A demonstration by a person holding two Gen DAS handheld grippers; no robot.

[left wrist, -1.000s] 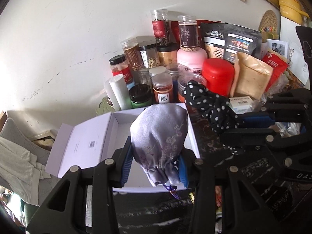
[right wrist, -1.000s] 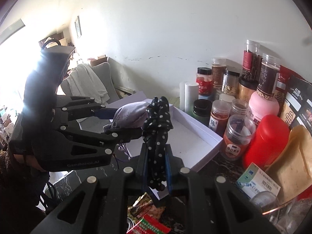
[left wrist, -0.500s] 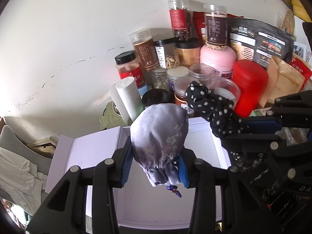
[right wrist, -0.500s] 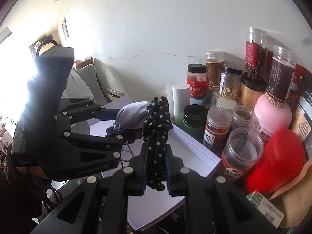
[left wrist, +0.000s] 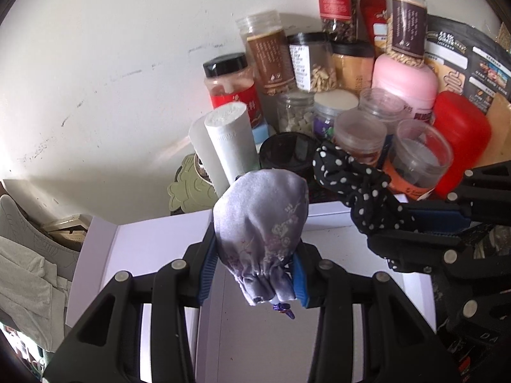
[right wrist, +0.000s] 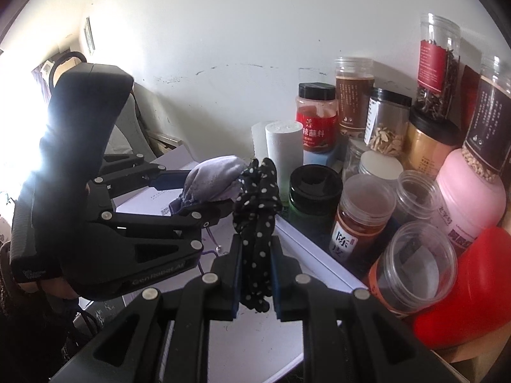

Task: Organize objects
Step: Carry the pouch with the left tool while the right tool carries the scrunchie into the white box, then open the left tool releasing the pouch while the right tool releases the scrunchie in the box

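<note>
My left gripper (left wrist: 252,271) is shut on a lilac satin drawstring pouch (left wrist: 260,223) and holds it above an open white box (left wrist: 262,344). My right gripper (right wrist: 255,274) is shut on a black polka-dot scrunchie (right wrist: 257,210) and holds it over the same box (right wrist: 255,341), just right of the pouch (right wrist: 212,175). The scrunchie (left wrist: 354,188) and the right gripper also show at the right of the left wrist view. The left gripper (right wrist: 204,198) shows at the left of the right wrist view.
Many jars crowd the wall side behind the box: a white paper roll (left wrist: 230,140), a black-lidded jar (left wrist: 287,153), a pink tub (left wrist: 404,79), a red container (left wrist: 461,134). The box lid (left wrist: 95,255) lies open to the left. A chair with cloth (left wrist: 25,271) stands far left.
Both grippers have moved forward toward the wall with their loads. They now hang over the inside of the white box, and the jars look nearer.
</note>
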